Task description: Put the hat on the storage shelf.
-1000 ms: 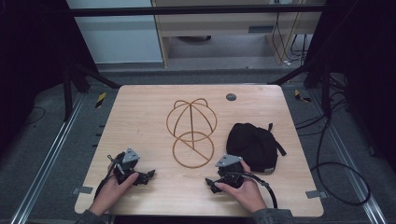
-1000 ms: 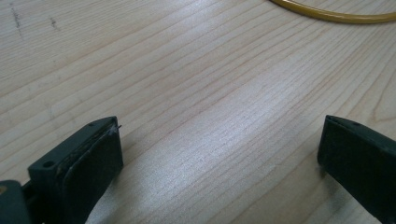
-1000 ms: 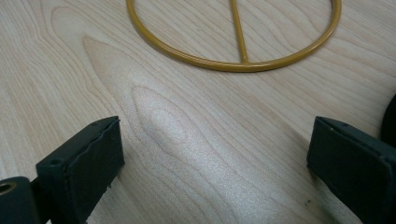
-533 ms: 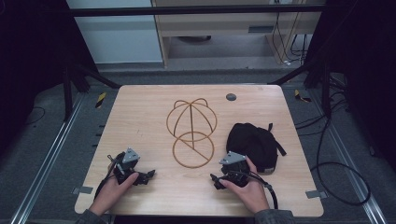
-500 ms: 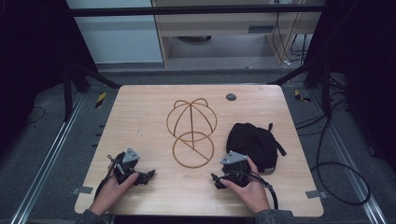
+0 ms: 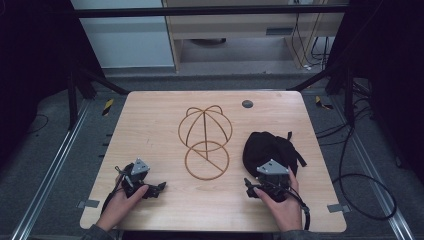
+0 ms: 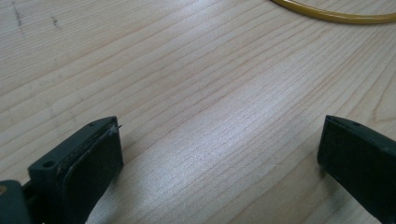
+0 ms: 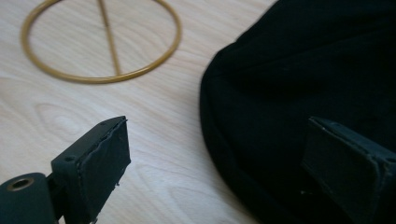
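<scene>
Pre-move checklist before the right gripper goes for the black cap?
1. Right gripper open: ok, jaws spread wide in the right gripper view.
2. Black cap lined up: ok, its edge lies between the jaws, one jaw over the fabric.
3. Cap gripped: not ok, nothing is pinched yet.
4. Wire hat stand upright, bare and apart from the cap: ok.
5. Left gripper free: ok, open over bare table, holding nothing.
6. Cap's strap clear of snags: cannot tell.

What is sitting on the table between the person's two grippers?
Nothing but bare wood: in the high view the table is clear between the left gripper and right gripper. The wire stand lies farther back.
</scene>
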### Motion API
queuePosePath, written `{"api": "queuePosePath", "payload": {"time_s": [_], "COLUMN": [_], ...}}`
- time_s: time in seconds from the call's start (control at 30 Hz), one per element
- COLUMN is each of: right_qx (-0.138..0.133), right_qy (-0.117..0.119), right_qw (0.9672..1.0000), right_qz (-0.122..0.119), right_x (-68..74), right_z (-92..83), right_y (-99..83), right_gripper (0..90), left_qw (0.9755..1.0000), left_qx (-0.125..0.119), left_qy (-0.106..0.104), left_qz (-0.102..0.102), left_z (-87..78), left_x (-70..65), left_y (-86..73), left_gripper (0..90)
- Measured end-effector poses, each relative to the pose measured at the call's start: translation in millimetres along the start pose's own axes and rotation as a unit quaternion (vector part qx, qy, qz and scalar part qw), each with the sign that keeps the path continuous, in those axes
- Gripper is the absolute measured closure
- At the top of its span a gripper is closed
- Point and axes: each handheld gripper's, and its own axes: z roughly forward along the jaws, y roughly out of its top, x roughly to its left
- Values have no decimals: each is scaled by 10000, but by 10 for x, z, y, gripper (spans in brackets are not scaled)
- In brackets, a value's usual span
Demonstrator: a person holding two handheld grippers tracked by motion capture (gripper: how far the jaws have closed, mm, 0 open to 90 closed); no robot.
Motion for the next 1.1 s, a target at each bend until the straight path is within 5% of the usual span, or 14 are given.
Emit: {"api": "queuePosePath", "payload": {"time_s": [0.33, 0.6, 0.87, 1.1], "right_qx": [96, 271, 398, 631], "right_qy": [-475, -529, -301, -234], "right_qw": [9978, 9961, 9945, 9952], "right_qz": [447, 653, 918, 712], "right_x": [-233, -394, -557, -704], "right_z": [-70, -113, -167, -178], "right_y": [-68, -145, -170, 16], "right_gripper": [83, 73, 103, 99], "left_qw": [10000, 10000, 10000, 10000], "left_qx": [-2, -2, -6, -7], "left_qy": [-11, -23, -22, -22], "left_qz": [-13, 14, 20, 19], "left_z": [-8, -3, 0, 0], "left_x": [-7, -2, -1, -2], "left_y": [-9, -3, -1, -1], "left_gripper": [0, 0, 0, 0]}}
